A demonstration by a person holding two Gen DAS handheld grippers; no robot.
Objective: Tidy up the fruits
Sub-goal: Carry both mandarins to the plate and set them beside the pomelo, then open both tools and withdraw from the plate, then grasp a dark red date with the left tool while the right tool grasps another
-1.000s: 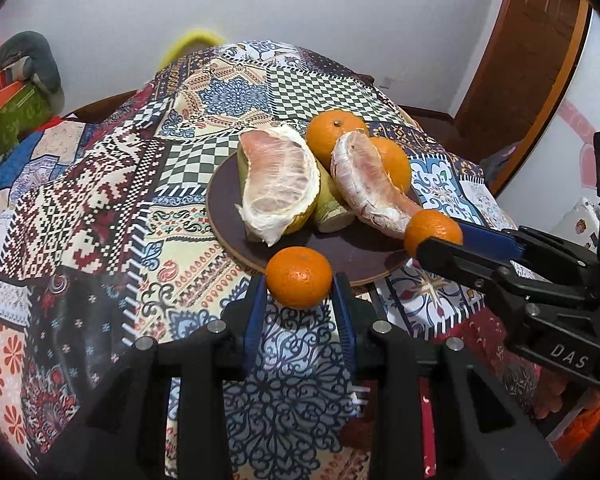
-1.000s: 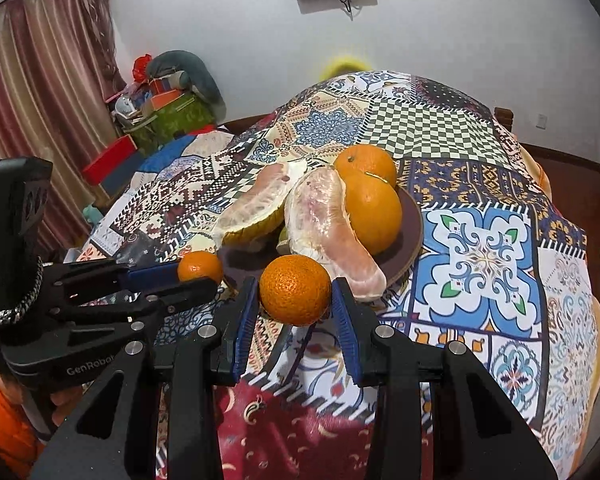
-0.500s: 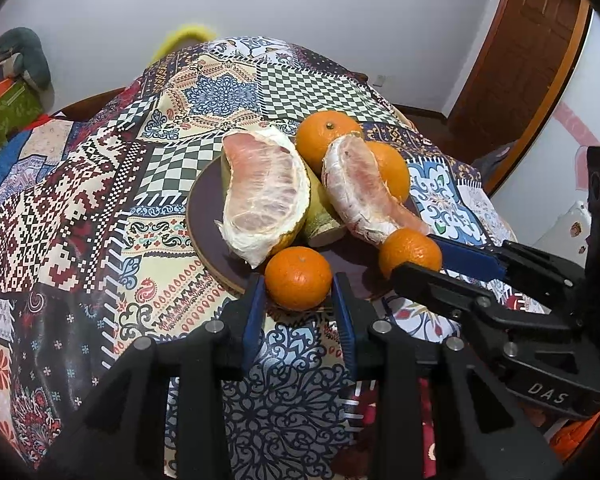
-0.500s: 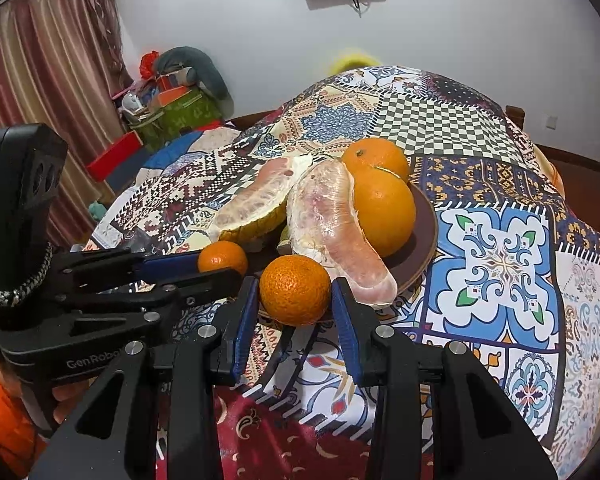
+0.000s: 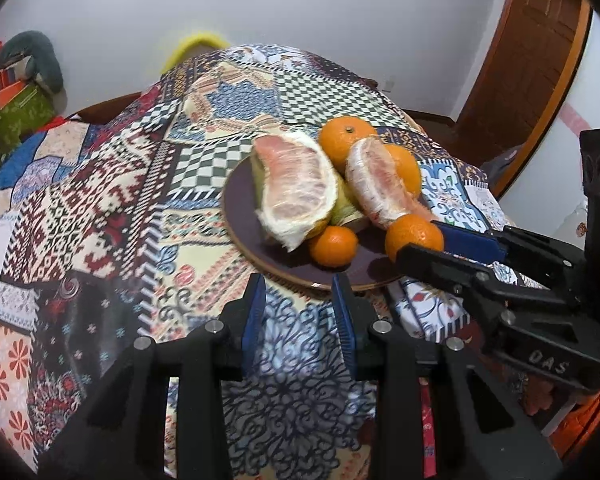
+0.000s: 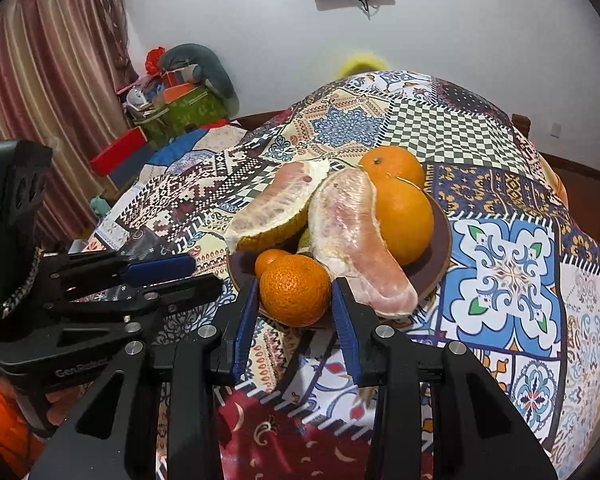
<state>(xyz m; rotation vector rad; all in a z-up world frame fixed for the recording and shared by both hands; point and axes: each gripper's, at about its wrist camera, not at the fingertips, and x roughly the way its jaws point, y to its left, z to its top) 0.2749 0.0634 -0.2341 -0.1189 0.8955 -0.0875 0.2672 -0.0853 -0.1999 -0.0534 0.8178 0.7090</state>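
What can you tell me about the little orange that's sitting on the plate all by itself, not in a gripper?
The little orange is round, bright and dimply, with no leaf or stem showing. It sits near the front of the dark plate, tucked under the big peeled pomelo piece, which seems to touch its top. Nothing grips it: the left gripper is open and apart from it. From the right wrist view only a part of it peeks out.
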